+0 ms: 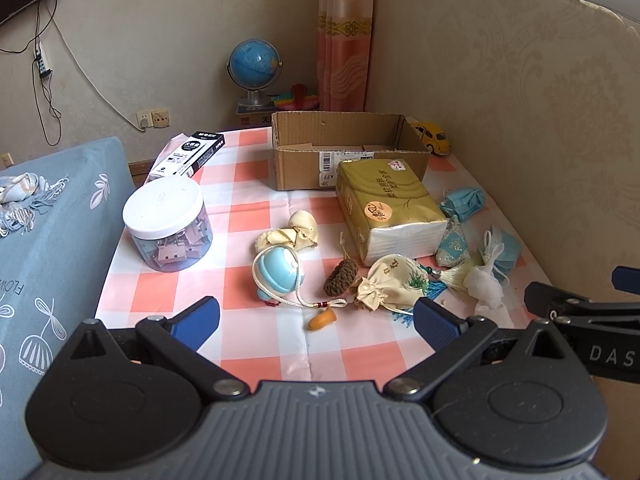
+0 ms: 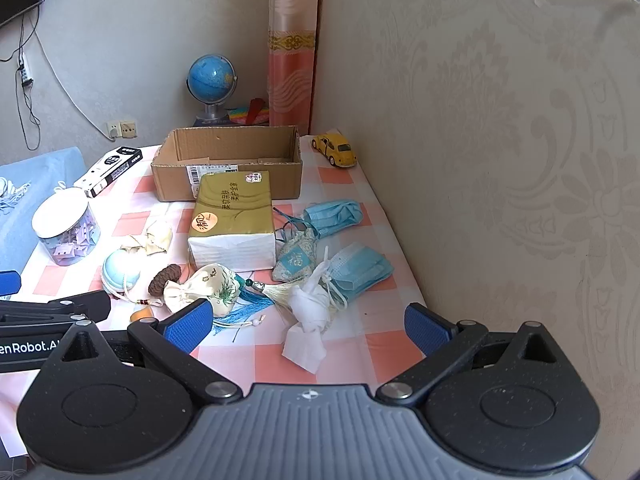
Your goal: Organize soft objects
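Soft things lie scattered on the checked tablecloth (image 1: 256,344): a gold tissue pack (image 1: 390,210) (image 2: 234,220), a cream drawstring pouch (image 1: 390,286) (image 2: 206,286), a blue-patterned sachet (image 1: 452,246) (image 2: 298,256), two blue face masks (image 2: 334,216) (image 2: 358,270), a white crumpled tissue (image 2: 310,320) (image 1: 486,288) and a cream cloth (image 1: 290,232). An open cardboard box (image 1: 344,152) (image 2: 228,162) stands behind the tissue pack. My left gripper (image 1: 316,320) is open and empty above the table's near edge. My right gripper (image 2: 308,326) is open and empty, over the white tissue.
A clear jar with a white lid (image 1: 168,228), a black-and-white carton (image 1: 188,158), a light blue round toy with a cord (image 1: 278,272), a brown ring (image 1: 342,278), an orange cap (image 1: 322,319) and a yellow toy car (image 2: 334,150) are on the table. A wall panel (image 2: 500,160) bounds the right side.
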Demonstrator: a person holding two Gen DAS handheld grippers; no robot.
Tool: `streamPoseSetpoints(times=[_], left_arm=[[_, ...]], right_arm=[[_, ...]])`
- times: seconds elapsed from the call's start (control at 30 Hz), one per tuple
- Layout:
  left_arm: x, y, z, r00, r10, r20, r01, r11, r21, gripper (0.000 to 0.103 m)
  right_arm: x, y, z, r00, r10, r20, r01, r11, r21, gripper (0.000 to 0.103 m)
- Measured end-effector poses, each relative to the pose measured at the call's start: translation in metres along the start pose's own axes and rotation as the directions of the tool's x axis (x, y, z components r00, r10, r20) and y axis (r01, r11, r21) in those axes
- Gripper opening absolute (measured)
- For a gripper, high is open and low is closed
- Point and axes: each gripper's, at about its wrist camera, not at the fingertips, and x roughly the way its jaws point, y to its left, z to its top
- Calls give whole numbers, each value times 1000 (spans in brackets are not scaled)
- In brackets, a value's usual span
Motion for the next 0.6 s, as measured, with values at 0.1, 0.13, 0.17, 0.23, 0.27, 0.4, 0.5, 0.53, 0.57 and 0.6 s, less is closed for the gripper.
streamPoseSetpoints(times=[0.1, 0.13, 0.17, 0.23, 0.27, 0.4, 0.5, 0.53, 0.57, 0.6], left_arm=[[0, 0, 0, 1000, 1, 0, -1, 1000, 0, 102], [-1, 0, 0, 1000, 2, 0, -2, 1000, 1, 102], [-1, 0, 0, 1000, 1, 1, -1, 1000, 1, 102], [-1, 0, 1, 1000, 1, 3, -1, 1000, 1, 102], [-1, 0, 1, 1000, 1, 3, -1, 1000, 2, 102], [-2, 1, 1, 1000, 1, 3, -1, 1000, 1, 102], [-3, 1, 2, 1000, 1, 4, -1, 1000, 1, 102], [-3, 1, 2, 1000, 2, 6, -2, 1000, 2, 102], [-4, 1, 2, 1000, 3, 7, -3, 1000, 1, 102], [-4, 1, 2, 1000, 3, 8, -3, 1000, 1, 102]], right_arm=[[0, 0, 0, 1000, 0, 1, 0, 1000, -1, 103], [0, 0, 0, 1000, 0, 1, 0, 1000, -1, 103], [0, 0, 0, 1000, 0, 1, 0, 1000, -1, 103], [-1, 0, 0, 1000, 0, 3, 0, 1000, 1, 103], [-1, 0, 0, 1000, 1, 2, -1, 1000, 1, 103], [-3, 0, 0, 1000, 1, 2, -1, 1000, 1, 103], [-2, 0, 1, 1000, 1, 3, -1, 1000, 1, 103], [-2, 0, 0, 1000, 1, 4, -1, 1000, 1, 103], [-2, 0, 0, 1000, 1, 4, -2, 1000, 1, 103], [-2, 0, 0, 1000, 2, 4, -2, 1000, 2, 103]])
